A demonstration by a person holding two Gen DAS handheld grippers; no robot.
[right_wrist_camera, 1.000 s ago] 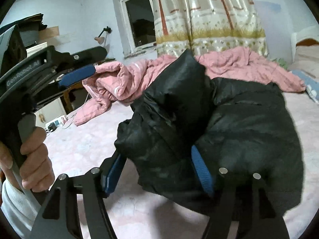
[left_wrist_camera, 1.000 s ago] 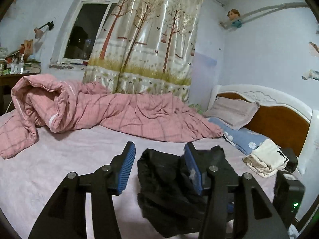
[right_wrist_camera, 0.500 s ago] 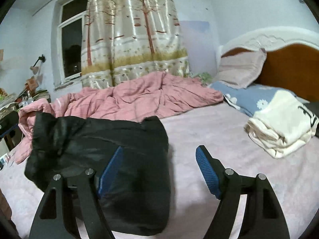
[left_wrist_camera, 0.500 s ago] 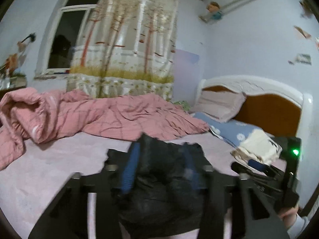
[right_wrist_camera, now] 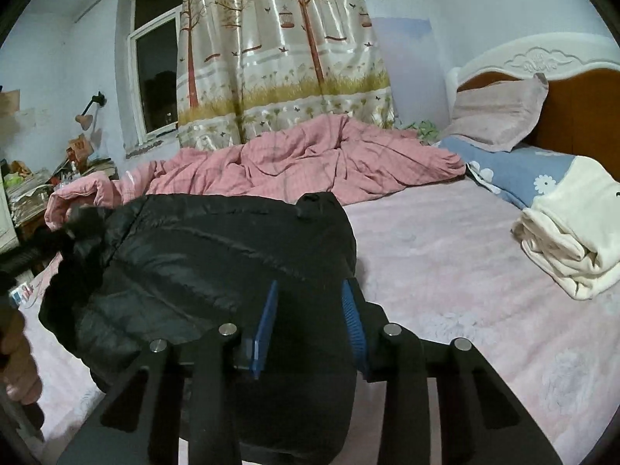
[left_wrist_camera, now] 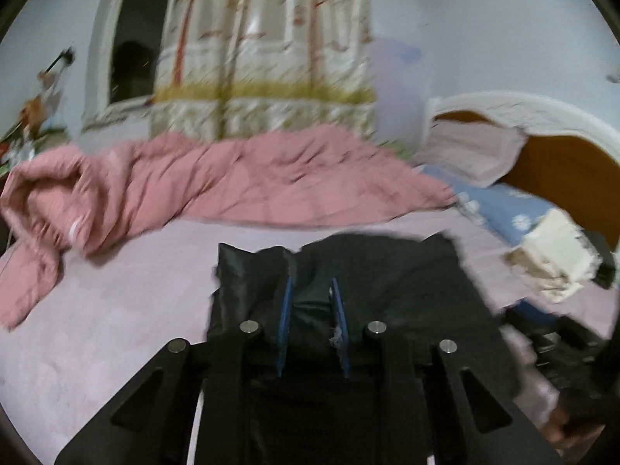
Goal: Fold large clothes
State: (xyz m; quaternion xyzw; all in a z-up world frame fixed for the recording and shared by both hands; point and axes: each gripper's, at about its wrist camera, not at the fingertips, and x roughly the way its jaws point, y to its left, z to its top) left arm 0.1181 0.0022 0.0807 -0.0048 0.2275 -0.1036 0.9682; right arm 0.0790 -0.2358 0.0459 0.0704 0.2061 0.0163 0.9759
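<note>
A black puffer jacket (left_wrist_camera: 387, 290) lies folded into a thick bundle on the pink bed sheet (left_wrist_camera: 116, 310). My left gripper (left_wrist_camera: 312, 290) is shut on a fold of it near its left side; the blue pads pinch the fabric. In the right wrist view the same jacket (right_wrist_camera: 201, 263) fills the lower left. My right gripper (right_wrist_camera: 310, 294) is shut on its right edge, with cloth bulging between the blue pads. The left wrist view is motion-blurred.
A rumpled pink quilt (right_wrist_camera: 310, 162) lies along the far side of the bed. A folded cream garment (right_wrist_camera: 573, 240), a blue flowered pillow (right_wrist_camera: 515, 174) and a beige pillow (right_wrist_camera: 500, 116) sit at the headboard (right_wrist_camera: 581, 112) on the right. A cluttered desk (right_wrist_camera: 35, 190) stands at left.
Both grippers were open half a second ago and have closed on the black jacket. The left gripper moved forward onto it; the right gripper shifted left onto its edge.
</note>
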